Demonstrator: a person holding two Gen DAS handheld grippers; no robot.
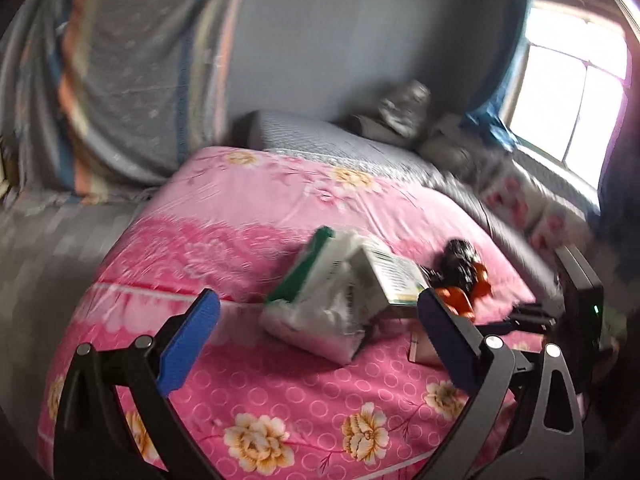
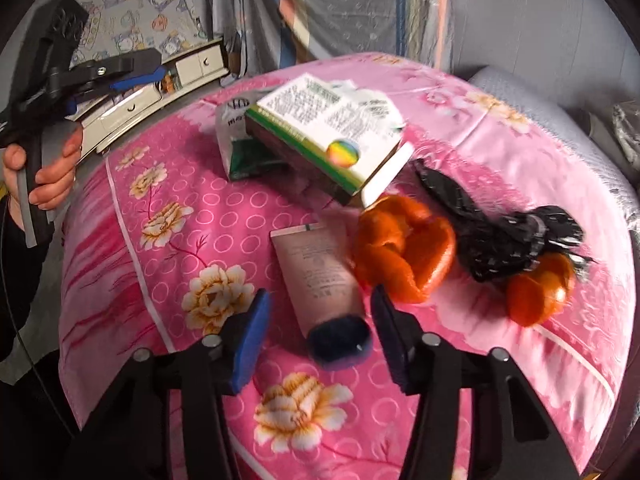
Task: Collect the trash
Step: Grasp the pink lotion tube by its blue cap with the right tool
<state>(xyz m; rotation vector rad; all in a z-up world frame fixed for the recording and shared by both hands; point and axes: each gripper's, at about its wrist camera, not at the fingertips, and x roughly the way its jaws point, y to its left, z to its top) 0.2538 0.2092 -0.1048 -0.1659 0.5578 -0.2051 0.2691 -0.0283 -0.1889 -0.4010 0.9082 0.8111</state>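
Your right claw (image 2: 320, 320) straddles the capped end of the pink tube (image 2: 320, 280) on the bed (image 2: 400, 420); the tube's long axis runs away from you toward the box (image 2: 332, 140). The claw stands partly open, seemingly not yet touching the tube. Your left claw (image 1: 320, 328) hangs wide and empty, farther off.

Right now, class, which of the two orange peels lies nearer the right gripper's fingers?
The larger peel, lying beside the pink tube. The smaller peel sits farther right, partly under the black bag.
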